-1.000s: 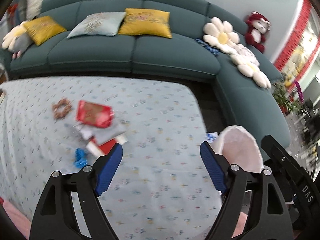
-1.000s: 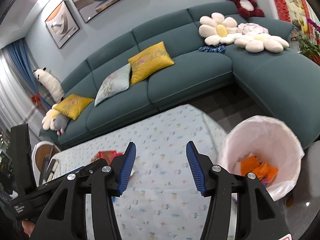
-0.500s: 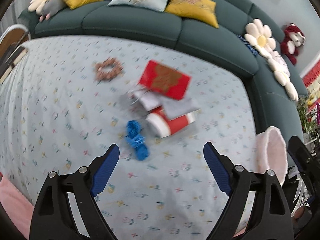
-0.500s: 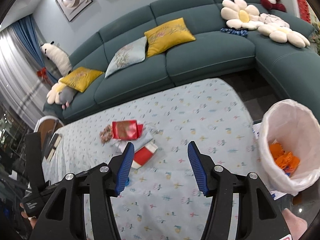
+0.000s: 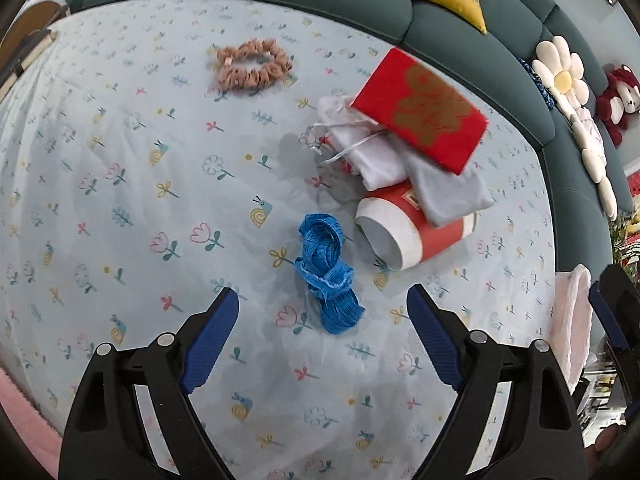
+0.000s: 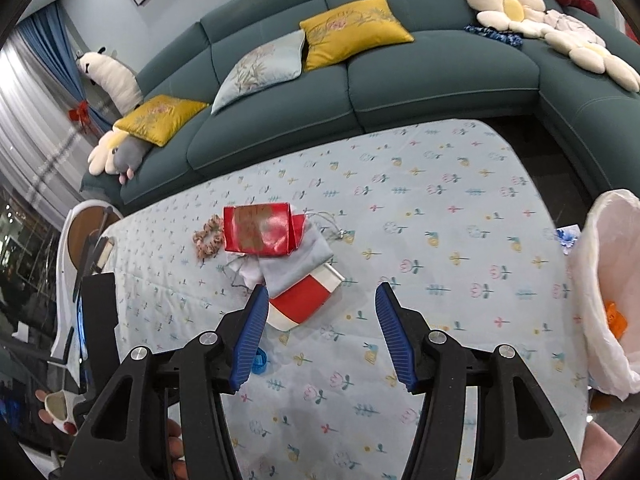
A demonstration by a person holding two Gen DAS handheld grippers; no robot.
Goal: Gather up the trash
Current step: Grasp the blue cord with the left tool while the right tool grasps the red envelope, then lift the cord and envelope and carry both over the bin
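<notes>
Both grippers have swung down from the sofa toward the worktop (image 5: 120, 200). The left gripper (image 5: 322, 320), fingers spread wide and empty after just widening, frames the blue tape (image 5: 326, 276). The right gripper (image 6: 318, 332), fingers parted and empty, hangs near the red cup (image 6: 304, 300). Pouches (image 5: 400, 160), a red box (image 5: 424, 112) and a scrunchie (image 5: 252, 64) crowd behind; the lined bin (image 6: 608, 292) waits well apart at the edge.

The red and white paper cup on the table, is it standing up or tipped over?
Tipped over. The paper cup lies on its side, open mouth facing the camera, with a grey cloth draped over it.
</notes>
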